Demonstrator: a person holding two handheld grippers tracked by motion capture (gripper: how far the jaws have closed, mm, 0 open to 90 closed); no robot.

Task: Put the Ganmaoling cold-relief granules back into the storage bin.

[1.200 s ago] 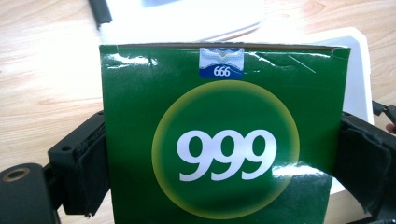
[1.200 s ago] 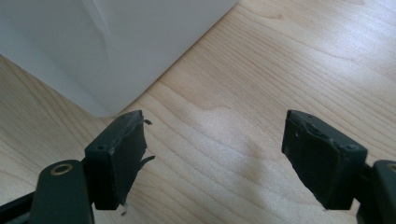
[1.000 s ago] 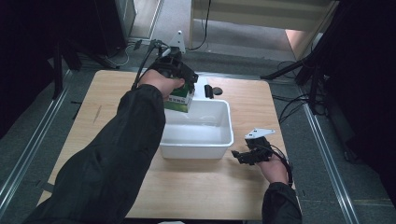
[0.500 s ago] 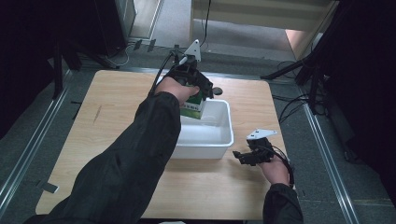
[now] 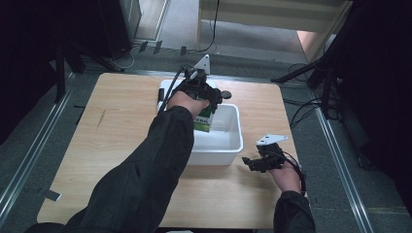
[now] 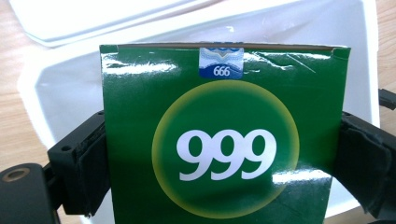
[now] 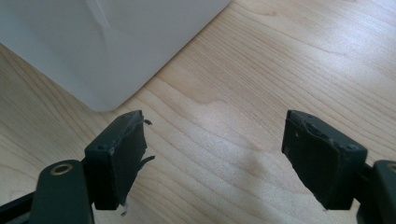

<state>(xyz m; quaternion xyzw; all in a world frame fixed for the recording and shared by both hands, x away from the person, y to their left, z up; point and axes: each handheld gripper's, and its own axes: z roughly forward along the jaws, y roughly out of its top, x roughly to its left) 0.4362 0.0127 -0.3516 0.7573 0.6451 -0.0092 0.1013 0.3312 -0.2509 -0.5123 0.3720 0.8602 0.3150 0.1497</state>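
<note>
Holding: left gripper (image 5: 206, 104) clamps green carton (image 6: 219, 149) over white tub (image 5: 232, 145)
Idle: right gripper (image 7: 215, 158) jaws wide apart, nothing between, table's (image 5: 121, 145) right edge

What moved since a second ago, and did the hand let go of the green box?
The left gripper carried the green box from the white bin's near-left corner toward its far end and lower into it. It did not let go: both jaws press the box's sides. The right gripper stayed open over the table beside the bin, which did not move.
</note>
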